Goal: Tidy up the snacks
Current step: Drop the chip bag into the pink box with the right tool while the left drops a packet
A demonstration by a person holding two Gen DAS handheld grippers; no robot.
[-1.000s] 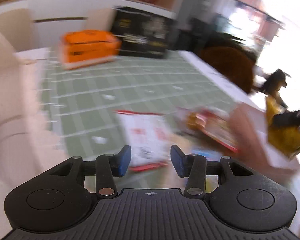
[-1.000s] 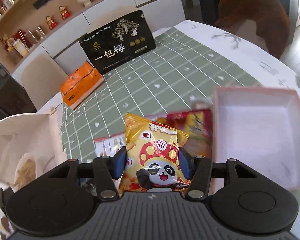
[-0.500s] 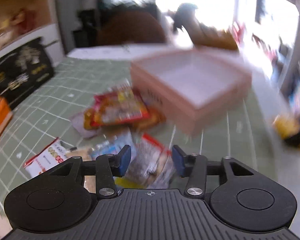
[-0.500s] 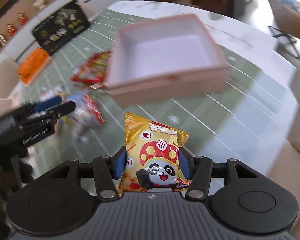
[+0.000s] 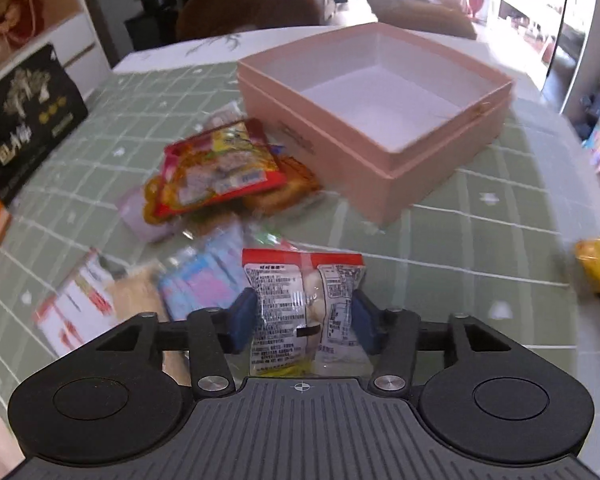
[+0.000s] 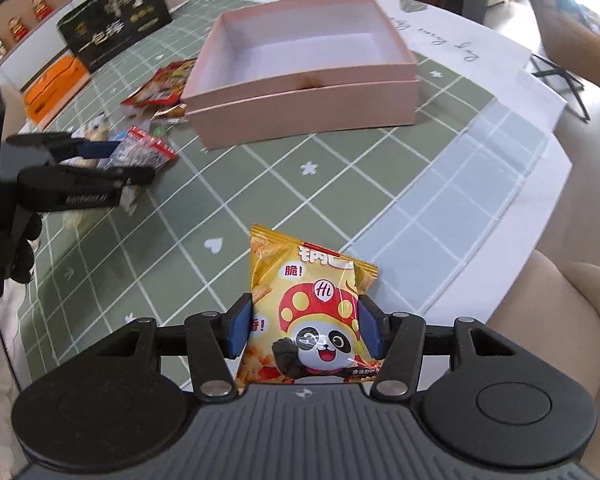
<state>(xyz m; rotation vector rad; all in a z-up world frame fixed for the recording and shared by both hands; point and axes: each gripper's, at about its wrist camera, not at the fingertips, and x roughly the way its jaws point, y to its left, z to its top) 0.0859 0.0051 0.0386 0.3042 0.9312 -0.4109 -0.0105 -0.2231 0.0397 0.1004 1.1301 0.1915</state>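
Right gripper [image 6: 305,330] pinching the panda bag [image 6: 308,320], left gripper [image 5: 303,316] just opened wider around a clear packet [image 5: 304,312].

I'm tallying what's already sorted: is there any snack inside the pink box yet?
No, the pink box shows only its bare white floor, while the snacks lie beside it or sit in the grippers.

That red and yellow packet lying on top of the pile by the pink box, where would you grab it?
Probably by its near long edge, coming in low from the near side: the red packet lies flat on other snacks, so that thin edge sits lifted off the tablecloth.
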